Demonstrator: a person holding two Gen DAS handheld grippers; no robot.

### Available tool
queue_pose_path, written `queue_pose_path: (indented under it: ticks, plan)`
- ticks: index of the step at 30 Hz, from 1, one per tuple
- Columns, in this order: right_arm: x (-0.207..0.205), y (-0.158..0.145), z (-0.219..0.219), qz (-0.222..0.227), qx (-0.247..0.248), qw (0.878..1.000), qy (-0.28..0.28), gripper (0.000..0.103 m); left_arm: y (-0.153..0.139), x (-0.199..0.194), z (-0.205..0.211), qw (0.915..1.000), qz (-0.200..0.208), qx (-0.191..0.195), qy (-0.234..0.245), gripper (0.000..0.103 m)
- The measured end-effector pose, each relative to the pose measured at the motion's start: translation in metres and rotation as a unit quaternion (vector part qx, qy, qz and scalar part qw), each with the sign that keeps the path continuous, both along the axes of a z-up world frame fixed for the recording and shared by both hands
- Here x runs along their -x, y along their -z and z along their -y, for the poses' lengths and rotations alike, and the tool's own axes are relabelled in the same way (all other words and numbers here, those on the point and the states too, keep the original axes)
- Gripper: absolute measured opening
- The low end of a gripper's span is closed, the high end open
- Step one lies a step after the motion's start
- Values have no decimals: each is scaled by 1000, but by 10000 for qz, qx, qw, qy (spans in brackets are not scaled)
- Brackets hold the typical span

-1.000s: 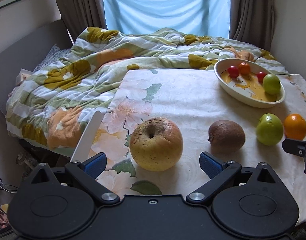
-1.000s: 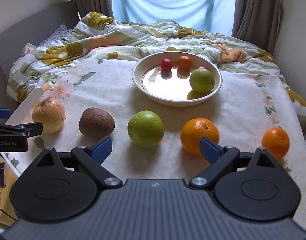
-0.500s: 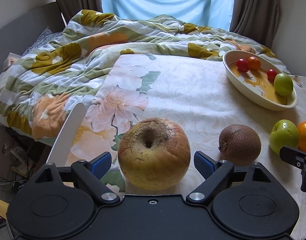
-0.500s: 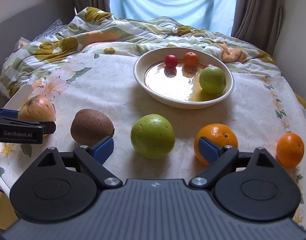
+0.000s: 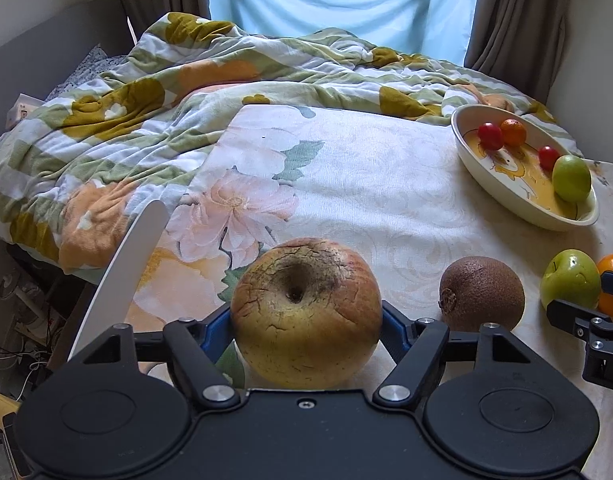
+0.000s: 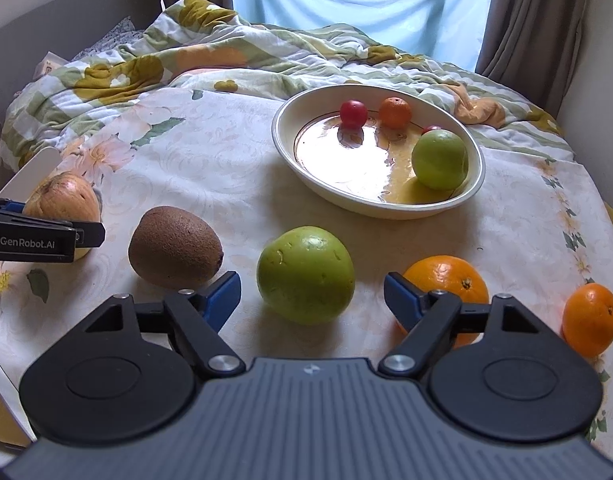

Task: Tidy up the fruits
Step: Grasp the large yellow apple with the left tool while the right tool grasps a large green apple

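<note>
Fruits lie in a loose row on the flower-print tablecloth, with a cream bowl behind them at 12 o'clock from the right gripper. Bowl contents: one green apple against the right wall, two small red fruits, the second mostly hidden behind that apple, and one small orange fruit at the far rim; the glossy floor glares and its printed pattern is hard to make out. Row on the cloth, left to right: wrinkled yellow-red apple, kiwi, large green apple, orange, smaller orange at 3 o'clock. Left gripper: jaws closing, the blue pads appear to sit against both flanks of the wrinkled apple; contact points are hidden by the fruit's bulge. Right gripper: jaws closing, still wide, the large green apple between them, gaps visible on both sides. The right pad overlaps the orange's lower left. Legible writing: "GenRobot.AI" on the left gripper's finger in the right wrist view. A rumpled flowered quilt lies beyond the cloth from 10 to 12 o'clock. A white curved strip at 9 o'clock cannot be identified.
</note>
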State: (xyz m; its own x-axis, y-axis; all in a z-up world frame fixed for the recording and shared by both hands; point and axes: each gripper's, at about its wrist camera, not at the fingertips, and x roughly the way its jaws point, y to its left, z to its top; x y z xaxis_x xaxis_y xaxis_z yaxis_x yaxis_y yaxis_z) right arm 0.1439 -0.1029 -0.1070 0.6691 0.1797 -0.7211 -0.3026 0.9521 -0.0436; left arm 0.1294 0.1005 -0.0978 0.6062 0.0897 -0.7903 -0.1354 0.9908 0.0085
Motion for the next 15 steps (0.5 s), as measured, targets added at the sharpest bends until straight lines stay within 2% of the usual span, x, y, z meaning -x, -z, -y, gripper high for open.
queue_pose_path:
  ticks: [2,13,14,15]
  plan:
    - [-2,1,1,-19,18,10000,-45,88,0,0,0,10000,8,-5,3,77]
    - [-14,9,-1,-54,58,9997,-240,82,0,11,6,9999,92,-130,9,77]
    - [-15,10,-2,-62,52,9996,-266,79,0,12,6,9999,91,-130,1,77]
    - [-15,10,-2,-71,53,9995,-299,72,0,13,7,9999,89,-132,-5,77]
